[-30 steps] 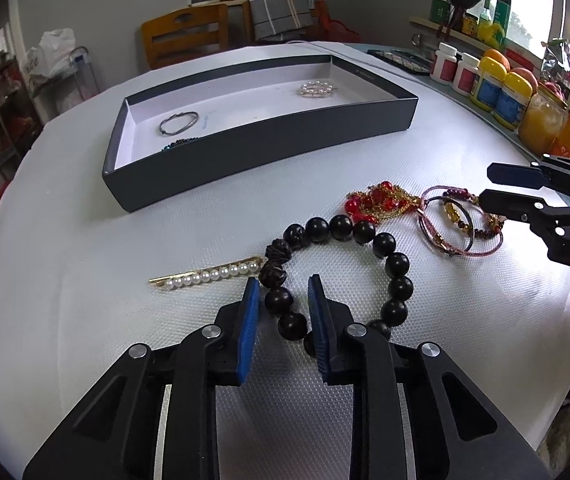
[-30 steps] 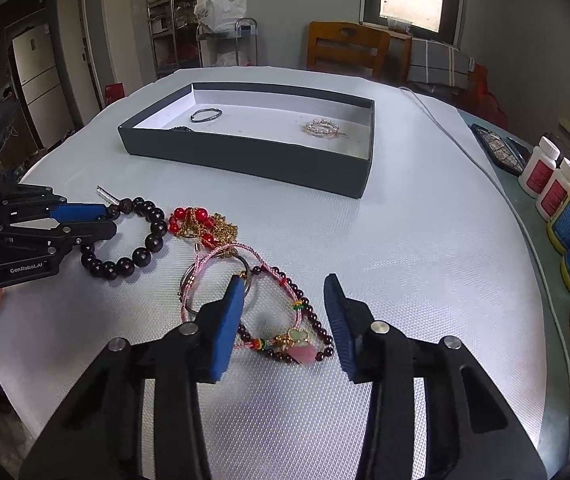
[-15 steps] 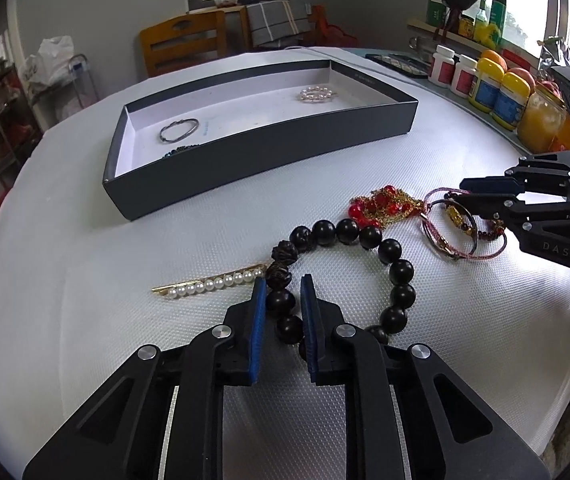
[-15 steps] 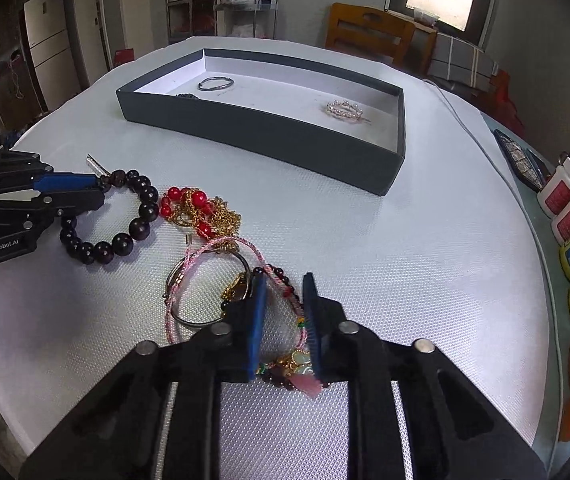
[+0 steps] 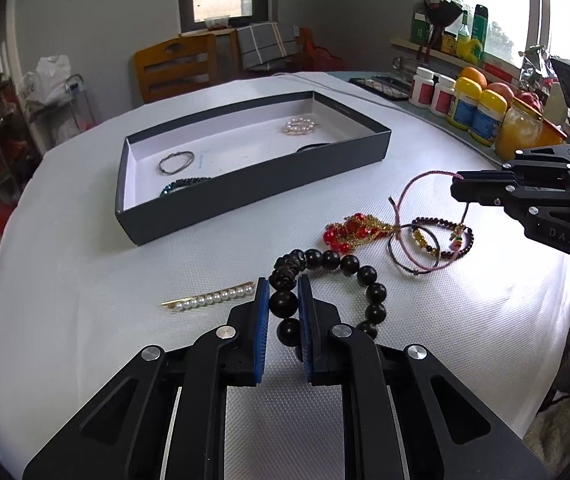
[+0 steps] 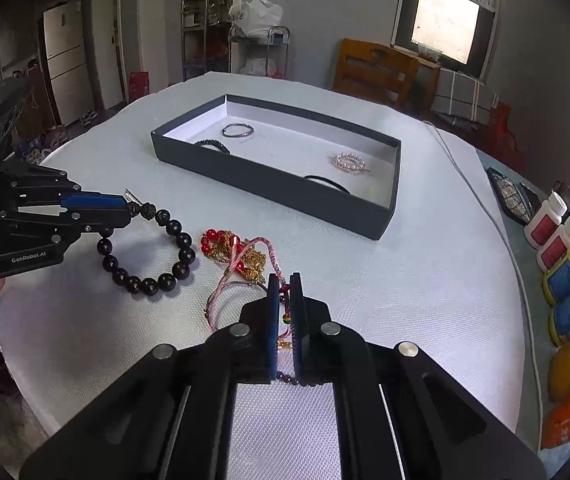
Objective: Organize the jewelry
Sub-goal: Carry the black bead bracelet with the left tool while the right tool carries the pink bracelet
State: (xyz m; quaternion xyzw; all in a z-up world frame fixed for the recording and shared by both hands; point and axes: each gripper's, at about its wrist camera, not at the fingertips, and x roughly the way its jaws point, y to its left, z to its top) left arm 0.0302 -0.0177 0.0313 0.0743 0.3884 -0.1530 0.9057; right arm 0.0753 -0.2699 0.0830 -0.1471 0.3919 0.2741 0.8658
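My left gripper is shut on a black bead bracelet, its far end lifted off the white table; it also shows in the right wrist view. My right gripper is shut on a pink cord bracelet and lifts it; from the left wrist view the cord hangs from it. A red and gold necklace and a dark small-bead bracelet lie tangled below. A pearl hair clip lies left. The dark open box holds a few pieces.
Bottles and jars line the table's right edge. A cable and a flat dark object lie to the right of the box. A wooden chair stands behind the table.
Both grippers closed on their bracelets and rose. The black bead bracelet is partly lifted; the pink cord is pulled up from the tangled pile.
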